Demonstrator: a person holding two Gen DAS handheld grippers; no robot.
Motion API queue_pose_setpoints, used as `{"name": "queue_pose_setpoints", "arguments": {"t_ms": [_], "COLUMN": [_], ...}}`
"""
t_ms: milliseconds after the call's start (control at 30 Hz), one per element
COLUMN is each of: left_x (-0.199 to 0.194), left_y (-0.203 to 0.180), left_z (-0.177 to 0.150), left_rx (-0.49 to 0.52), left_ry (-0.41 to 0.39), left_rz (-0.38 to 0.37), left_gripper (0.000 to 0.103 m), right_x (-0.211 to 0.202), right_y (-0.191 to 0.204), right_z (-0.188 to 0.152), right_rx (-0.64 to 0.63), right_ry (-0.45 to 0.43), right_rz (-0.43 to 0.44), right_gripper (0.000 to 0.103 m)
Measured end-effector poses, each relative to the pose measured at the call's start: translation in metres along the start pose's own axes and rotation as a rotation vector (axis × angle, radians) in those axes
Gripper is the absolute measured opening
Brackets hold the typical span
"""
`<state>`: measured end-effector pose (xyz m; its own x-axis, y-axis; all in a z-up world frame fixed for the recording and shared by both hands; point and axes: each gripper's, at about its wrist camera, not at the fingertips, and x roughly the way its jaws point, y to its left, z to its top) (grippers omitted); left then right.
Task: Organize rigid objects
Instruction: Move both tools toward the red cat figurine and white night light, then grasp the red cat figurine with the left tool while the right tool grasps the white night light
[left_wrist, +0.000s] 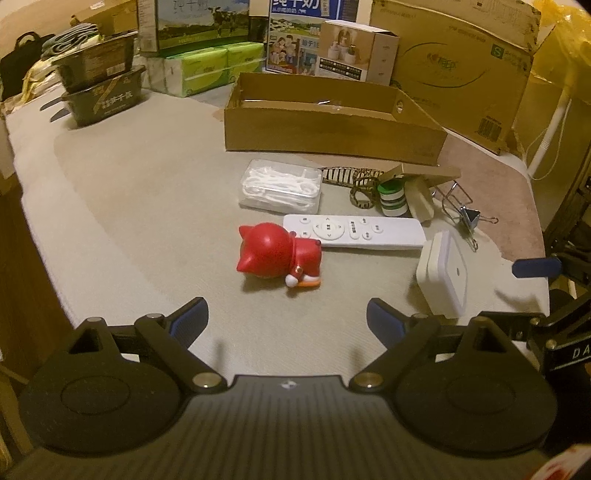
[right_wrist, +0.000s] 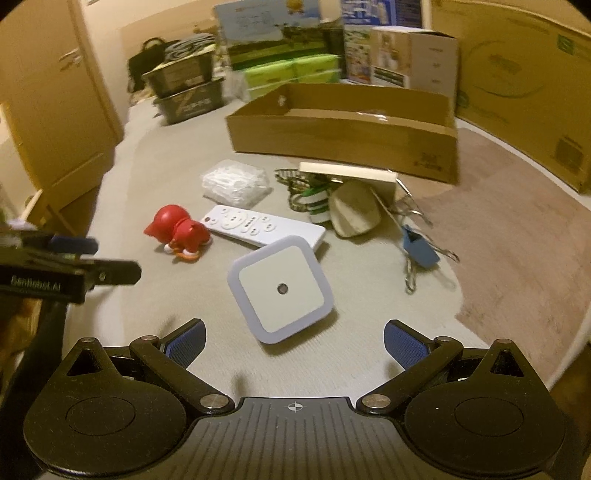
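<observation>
A red cat figurine (left_wrist: 275, 254) lies on its side on the beige surface, just ahead of my open, empty left gripper (left_wrist: 286, 325). Behind it lie a white remote (left_wrist: 354, 230) and a clear box of floss picks (left_wrist: 280, 190). A white square night light (right_wrist: 282, 288) lies just ahead of my open, empty right gripper (right_wrist: 293, 341); it also shows in the left wrist view (left_wrist: 443, 275). The figurine (right_wrist: 177, 230) and the remote (right_wrist: 264, 225) show in the right wrist view too. An open shallow cardboard box (left_wrist: 332, 136) stands behind the objects.
A green-and-white striped jar (left_wrist: 393, 199), a patterned strap (left_wrist: 360, 184), a binder clip (left_wrist: 471, 218) and wire clips lie to the right. Black bins (left_wrist: 103, 96), tissue packs (left_wrist: 214, 66) and big cartons (left_wrist: 461, 74) line the back. The surface's edge runs along the left.
</observation>
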<state>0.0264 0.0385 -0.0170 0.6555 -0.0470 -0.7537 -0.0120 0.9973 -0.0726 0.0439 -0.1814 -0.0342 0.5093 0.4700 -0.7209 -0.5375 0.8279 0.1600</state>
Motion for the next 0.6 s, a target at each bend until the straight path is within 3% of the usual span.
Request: {"name": "queue_pose_setpoints", "arguments": {"t_ms": [600], "left_x": [0.033], "left_y": [0.013], "left_z": [0.017], "left_rx": [0.122], "left_ry": [0.003], "left_rz": [-0.078], "left_gripper": [0.091], "right_x": [0.035], "right_y": [-0.001], "right_z": [0.015], "right_rx": [-0.241], "right_ry": [0.005], "right_rz": [0.09], "right_gripper": [0.092]}}
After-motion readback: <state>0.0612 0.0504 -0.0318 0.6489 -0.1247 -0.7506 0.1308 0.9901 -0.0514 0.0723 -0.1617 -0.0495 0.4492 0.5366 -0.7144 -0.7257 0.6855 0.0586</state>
